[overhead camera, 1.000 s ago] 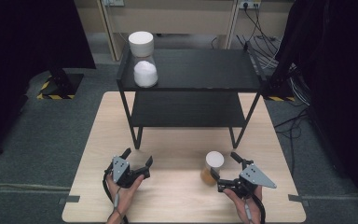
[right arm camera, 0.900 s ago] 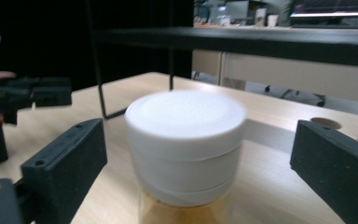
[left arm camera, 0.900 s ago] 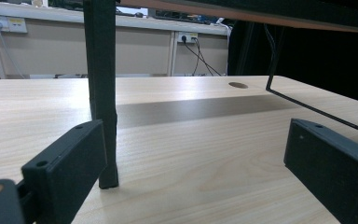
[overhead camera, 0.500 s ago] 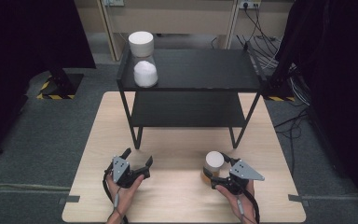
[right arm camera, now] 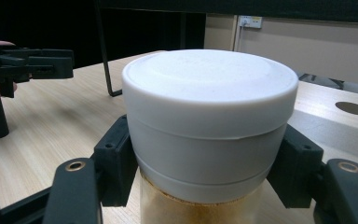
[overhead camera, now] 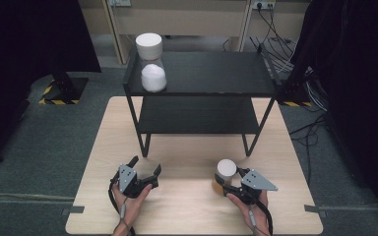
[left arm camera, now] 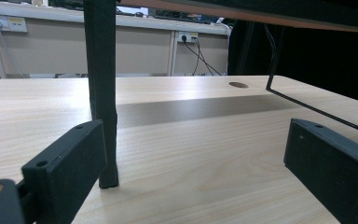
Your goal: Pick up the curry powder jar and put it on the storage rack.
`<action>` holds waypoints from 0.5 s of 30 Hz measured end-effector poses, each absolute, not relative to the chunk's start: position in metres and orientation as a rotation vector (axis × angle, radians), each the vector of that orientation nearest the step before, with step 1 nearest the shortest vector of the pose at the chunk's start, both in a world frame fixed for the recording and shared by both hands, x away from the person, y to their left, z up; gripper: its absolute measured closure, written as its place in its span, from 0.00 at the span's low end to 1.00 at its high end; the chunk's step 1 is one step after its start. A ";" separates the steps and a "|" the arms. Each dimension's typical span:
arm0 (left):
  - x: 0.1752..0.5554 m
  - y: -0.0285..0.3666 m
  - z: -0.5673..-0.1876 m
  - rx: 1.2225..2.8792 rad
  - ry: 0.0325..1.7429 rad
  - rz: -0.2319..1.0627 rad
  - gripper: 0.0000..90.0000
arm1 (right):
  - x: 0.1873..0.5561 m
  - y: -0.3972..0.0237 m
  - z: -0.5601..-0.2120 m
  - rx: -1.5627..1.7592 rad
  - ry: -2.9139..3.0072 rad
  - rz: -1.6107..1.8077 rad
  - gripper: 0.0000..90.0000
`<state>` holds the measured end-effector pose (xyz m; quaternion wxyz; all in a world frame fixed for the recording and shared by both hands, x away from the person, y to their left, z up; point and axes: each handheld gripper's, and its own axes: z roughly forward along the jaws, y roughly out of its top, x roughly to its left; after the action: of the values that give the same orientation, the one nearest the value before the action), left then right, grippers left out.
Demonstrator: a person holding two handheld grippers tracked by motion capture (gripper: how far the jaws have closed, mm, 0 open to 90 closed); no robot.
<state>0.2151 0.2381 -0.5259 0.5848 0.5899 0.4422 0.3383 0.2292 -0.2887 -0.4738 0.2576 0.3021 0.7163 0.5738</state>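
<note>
Tabletop (overhead camera: 187, 216) of pale wood grain is carrying a black two-tier metal shelf rack (overhead camera: 202, 78) toward its far side. At the left end of the rack's top shelf, a clear jar with a white lid and white powder inside (overhead camera: 151, 66) is standing upright. Near the front right of the tabletop, a small clear jar with a white screw lid and tan-brown contents (overhead camera: 225, 174) is standing upright, just in front of the rack's right leg. The right gripper (overhead camera: 236, 179) is reaching it from the person's side; its jaws have just been closing and are now pressing on either side of the white lid, as the right gripper view is showing (right arm camera: 209, 158). The left gripper (overhead camera: 145, 169) is resting in the person's hand at the front left, well apart from the jar, its jaws standing wide apart with nothing between them, pointing at the rack's front left leg (left arm camera: 101, 93).
</note>
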 end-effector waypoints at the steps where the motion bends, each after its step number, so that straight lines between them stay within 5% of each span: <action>1: 0.215 0.238 -0.526 1.376 1.032 0.789 0.06 | 0.229 -0.288 -0.474 0.821 1.941 1.554 0.39; 15: 0.215 0.238 -0.525 1.378 1.034 0.789 0.06 | 0.218 -0.289 -0.461 0.816 1.822 1.597 0.39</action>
<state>0.2152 0.2377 -0.5255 0.5838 0.5904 0.4431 0.3382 0.2183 -0.2887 -0.4611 0.2886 0.3056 0.6824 0.5981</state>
